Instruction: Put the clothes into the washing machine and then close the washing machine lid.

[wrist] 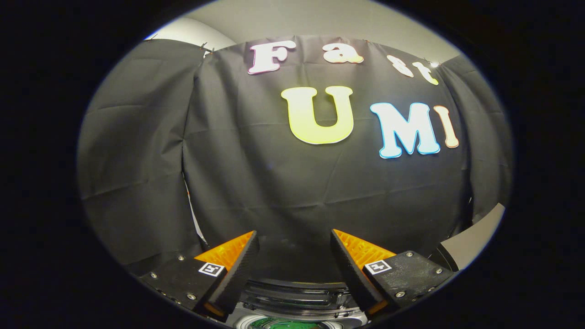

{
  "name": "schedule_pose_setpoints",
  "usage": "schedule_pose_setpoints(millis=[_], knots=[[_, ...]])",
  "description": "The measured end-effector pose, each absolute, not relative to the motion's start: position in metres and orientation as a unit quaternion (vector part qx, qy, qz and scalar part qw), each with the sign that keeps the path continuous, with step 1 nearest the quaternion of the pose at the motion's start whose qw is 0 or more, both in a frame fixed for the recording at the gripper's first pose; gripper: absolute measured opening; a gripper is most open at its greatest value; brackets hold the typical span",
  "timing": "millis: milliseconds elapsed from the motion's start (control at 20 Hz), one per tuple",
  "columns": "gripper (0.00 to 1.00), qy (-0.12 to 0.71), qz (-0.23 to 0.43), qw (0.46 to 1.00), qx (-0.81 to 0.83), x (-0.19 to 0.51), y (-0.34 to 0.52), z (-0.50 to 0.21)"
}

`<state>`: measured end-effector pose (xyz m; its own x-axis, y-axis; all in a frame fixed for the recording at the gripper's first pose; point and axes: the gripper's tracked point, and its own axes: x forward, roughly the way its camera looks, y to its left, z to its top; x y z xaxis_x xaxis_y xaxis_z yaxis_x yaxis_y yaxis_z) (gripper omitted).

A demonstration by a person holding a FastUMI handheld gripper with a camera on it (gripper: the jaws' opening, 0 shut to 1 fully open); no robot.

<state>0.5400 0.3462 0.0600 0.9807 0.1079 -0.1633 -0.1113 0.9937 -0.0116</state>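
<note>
The washing machine point(297, 301) lies just below and between our gripper point(295, 246) fingers, its round opening showing something green inside; we hold the fingers wide apart, gripping nothing, facing the black cloth wall point(274, 183).

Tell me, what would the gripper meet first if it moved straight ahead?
Probably the black cloth wall. The gripper is open, nothing between its fingers, and it points at the cloth. The washing machine sits below the fingers, under that line. How far off the cloth is cannot be judged.
</note>
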Motion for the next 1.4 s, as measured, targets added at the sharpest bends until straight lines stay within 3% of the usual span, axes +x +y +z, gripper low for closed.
schedule_pose_setpoints(millis=[750,1400], knots=[[0.96,0.244,-0.027,0.969,-0.007,0.567,0.318,-0.028],[0.97,0.216,-0.008,0.976,-0.008,0.539,0.323,-0.026]])
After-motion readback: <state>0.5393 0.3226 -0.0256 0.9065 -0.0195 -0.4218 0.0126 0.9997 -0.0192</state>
